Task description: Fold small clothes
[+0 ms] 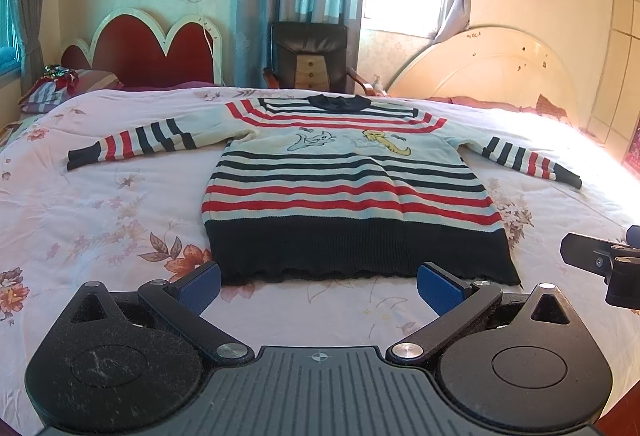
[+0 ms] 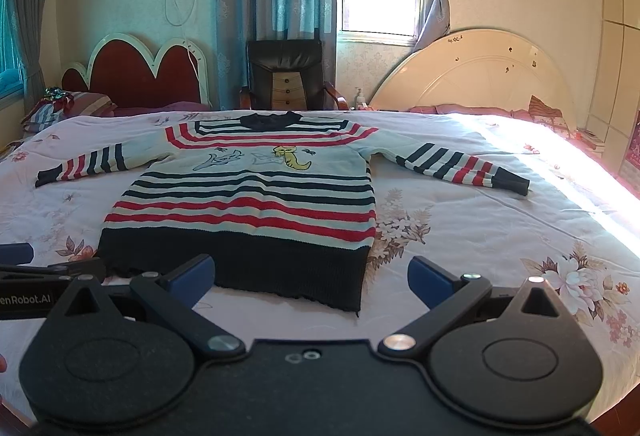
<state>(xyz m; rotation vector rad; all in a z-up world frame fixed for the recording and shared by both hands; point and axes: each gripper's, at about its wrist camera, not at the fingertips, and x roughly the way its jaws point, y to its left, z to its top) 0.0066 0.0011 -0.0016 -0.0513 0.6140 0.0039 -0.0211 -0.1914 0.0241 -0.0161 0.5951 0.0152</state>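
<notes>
The bed (image 1: pixel 100 220), covered by a flowered sheet, is carrying the work. The sweater (image 1: pixel 344 191) is lying flat and face up across its middle, dark hem nearest the cameras, collar at the far side, both striped sleeves stretching outward (no fold is showing in either view). The left gripper (image 1: pixel 318 286) is hovering just short of the hem, its jaws standing wide and holding nothing. The right gripper (image 2: pixel 310 280) is hanging beside the hem's right corner, jaws likewise wide and empty. A dark chair (image 2: pixel 286 75) is standing beyond the bed, under the window.
</notes>
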